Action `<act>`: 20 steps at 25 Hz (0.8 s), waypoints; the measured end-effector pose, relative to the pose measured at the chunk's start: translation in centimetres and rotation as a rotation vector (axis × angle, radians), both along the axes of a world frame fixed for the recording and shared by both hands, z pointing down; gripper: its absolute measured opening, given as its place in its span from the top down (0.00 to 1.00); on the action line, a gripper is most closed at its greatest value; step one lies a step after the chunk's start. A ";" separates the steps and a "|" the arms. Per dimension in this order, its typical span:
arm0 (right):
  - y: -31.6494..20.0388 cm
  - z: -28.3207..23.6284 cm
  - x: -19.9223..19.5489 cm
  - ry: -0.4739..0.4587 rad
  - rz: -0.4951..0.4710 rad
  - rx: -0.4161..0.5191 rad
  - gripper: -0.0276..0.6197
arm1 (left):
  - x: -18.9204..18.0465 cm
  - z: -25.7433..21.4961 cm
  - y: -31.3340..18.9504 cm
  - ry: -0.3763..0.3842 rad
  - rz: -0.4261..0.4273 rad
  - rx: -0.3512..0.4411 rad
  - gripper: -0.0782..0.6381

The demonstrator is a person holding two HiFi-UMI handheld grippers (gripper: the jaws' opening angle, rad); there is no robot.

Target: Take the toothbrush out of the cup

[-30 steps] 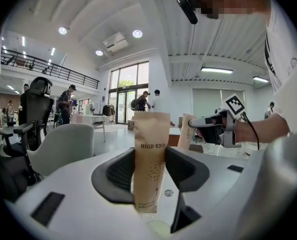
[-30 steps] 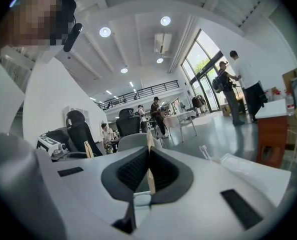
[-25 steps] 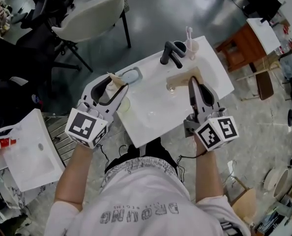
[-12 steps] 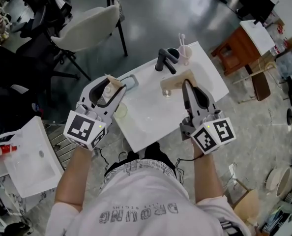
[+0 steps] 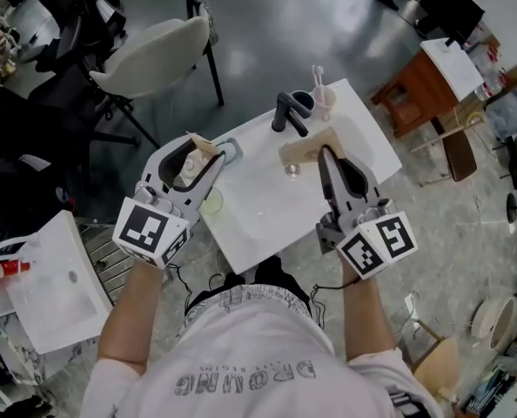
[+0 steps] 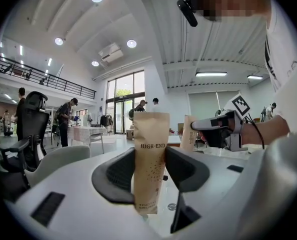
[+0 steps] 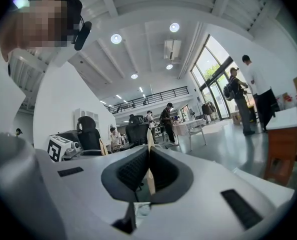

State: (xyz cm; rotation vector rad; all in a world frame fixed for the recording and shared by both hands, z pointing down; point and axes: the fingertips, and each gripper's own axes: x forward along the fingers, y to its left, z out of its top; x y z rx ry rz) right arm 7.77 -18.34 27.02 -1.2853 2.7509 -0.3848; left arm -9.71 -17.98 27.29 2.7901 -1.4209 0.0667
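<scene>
Head view, looking steeply down: a person stands at the near edge of a white sink [image 5: 258,203] and holds a gripper in each hand above it, both pointing away from the body.

The left gripper [image 5: 196,151] is over the sink's left end. In the left gripper view its fingers stand fairly wide and press on both sides of a brown paper pack [image 6: 151,154], which stands upright between them and has "HIGH-END" printed across it.

The right gripper [image 5: 324,151] is over the right half of the sink. In the right gripper view its fingers are almost together and pinch the thin edge of a second paper pack [image 7: 149,181]. From above, that pack shows as a flat tan strip lying across the fingertips.

The toothbrush [image 5: 318,77] is in a pale cup [image 5: 325,103] at the far right corner of the sink, its head sticking up above the rim. It is well apart from both grippers. Just left of the cup is a dark round cup [image 5: 303,102], and left of that a black tap [image 5: 286,114].

A pale chair [image 5: 154,46] stands on the floor beyond the sink. A smaller white basin [image 5: 54,277] sits at the near left.
</scene>
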 end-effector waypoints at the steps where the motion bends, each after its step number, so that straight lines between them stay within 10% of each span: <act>1: 0.0 0.0 -0.1 0.000 -0.003 0.000 0.94 | 0.0 -0.1 0.0 0.000 -0.001 -0.003 0.60; 20: 0.1 0.7 -1.3 0.005 -0.033 -0.011 0.94 | -0.1 0.5 -0.2 0.011 -0.002 -0.012 0.60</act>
